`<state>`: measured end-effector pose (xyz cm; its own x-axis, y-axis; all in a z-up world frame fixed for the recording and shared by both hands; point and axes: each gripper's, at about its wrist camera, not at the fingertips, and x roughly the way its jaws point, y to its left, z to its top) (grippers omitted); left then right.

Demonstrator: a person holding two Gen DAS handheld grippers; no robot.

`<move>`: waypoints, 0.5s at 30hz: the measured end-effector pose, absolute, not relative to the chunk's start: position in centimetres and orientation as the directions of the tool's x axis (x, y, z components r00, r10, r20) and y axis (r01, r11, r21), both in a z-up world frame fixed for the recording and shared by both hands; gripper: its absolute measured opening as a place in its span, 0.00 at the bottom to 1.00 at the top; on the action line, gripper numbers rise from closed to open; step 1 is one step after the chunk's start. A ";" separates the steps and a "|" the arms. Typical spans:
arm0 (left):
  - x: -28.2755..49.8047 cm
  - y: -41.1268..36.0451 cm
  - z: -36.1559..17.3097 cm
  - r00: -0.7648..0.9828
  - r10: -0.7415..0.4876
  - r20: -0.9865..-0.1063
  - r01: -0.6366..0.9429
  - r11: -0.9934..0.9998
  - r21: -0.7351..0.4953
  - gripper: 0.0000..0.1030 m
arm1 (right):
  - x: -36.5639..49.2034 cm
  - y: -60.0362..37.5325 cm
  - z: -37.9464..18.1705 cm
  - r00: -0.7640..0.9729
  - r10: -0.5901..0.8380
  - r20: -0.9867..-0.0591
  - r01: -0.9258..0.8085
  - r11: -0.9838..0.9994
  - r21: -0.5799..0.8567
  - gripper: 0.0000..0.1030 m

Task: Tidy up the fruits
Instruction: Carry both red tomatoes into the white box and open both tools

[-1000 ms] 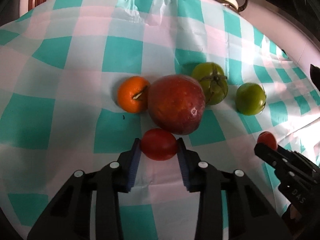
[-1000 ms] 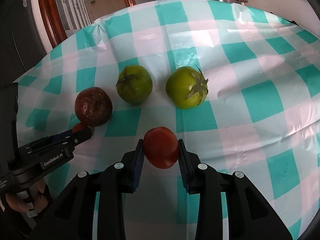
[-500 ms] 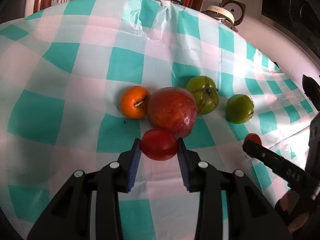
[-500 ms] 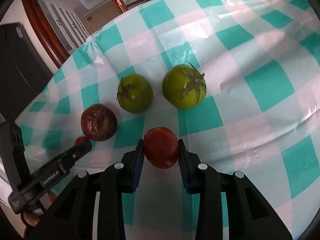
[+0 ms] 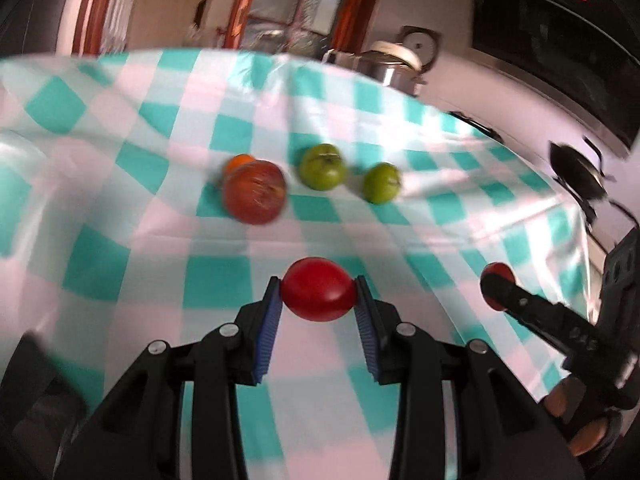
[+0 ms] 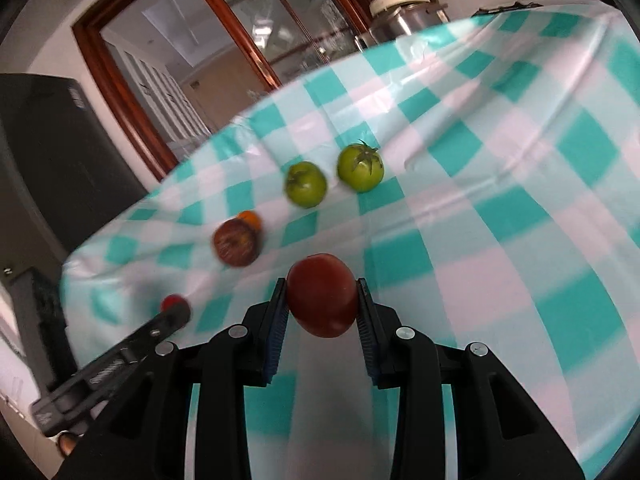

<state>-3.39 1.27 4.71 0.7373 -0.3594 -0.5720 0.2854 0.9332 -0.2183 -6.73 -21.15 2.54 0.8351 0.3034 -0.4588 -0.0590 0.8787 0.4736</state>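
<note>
A: Change since the earlier frame?

B: Both claws have been lifting back from the fruit row; the row is now sitting well ahead of each. The left gripper is clamping a small bright red tomato between its blue pads. The right gripper is clamping a darker red, rounded tomato the same way.

A: Items lying on the teal-and-white checked plastic tablecloth?

B: Ahead and left of the left claw, a large, wrinkled, dark red fruit is lying with a small orange citrus just behind it, half hidden. Ahead, slightly right, two green tomatoes are sitting apart: the nearer-centre green tomato and the outer green tomato.

A: Background?

B: A steel pot with a cream lid is standing beyond the table's far edge.
</note>
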 end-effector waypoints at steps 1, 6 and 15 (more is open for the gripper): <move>-4.3 0.8 4.7 0.737 -0.364 -0.570 0.298 0.931 -0.209 0.36 | -7.9 -21.2 2.6 0.834 0.317 -0.452 -0.068 0.872 0.486 0.32; -9.4 -1.4 4.7 0.699 -0.421 -0.578 0.364 0.905 -0.218 0.36 | -14.1 -21.5 4.0 0.835 0.295 -0.465 -0.086 0.904 0.419 0.32; -16.9 -9.3 5.7 0.638 -0.503 -0.583 0.570 0.818 -0.081 0.36 | -24.7 -26.7 6.6 0.896 0.150 -0.418 -0.018 0.953 0.304 0.33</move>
<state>-16.93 -9.27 5.69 0.6380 -0.5025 -0.5835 0.5698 0.8177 -0.0813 -24.72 -26.65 6.59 0.8962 0.1498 -0.4175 -0.0177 0.9525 0.3039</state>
